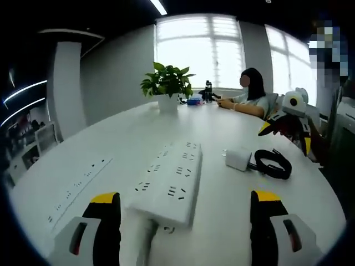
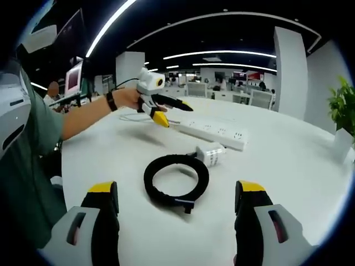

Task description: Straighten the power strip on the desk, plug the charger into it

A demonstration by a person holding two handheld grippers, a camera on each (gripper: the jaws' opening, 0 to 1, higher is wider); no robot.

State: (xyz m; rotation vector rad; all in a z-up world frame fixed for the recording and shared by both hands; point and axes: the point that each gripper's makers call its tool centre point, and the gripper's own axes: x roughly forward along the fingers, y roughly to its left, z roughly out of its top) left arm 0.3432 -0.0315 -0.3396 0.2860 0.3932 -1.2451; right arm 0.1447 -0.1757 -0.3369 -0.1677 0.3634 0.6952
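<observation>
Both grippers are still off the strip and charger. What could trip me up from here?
The power strip is loose on the smooth desk, so nudging one end may spin it toward the charger. The charger's coiled black cable could drag or snag when lifted. The left gripper hovers by the strip's cord end; the right gripper reaching in might collide with it.

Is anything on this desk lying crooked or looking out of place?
The power strip lies at an angle on the white desk, not in line with the built-in socket row beside it. The charger sits unplugged to its right, its black cable coiled. Nothing looks spilled or damaged.
</observation>
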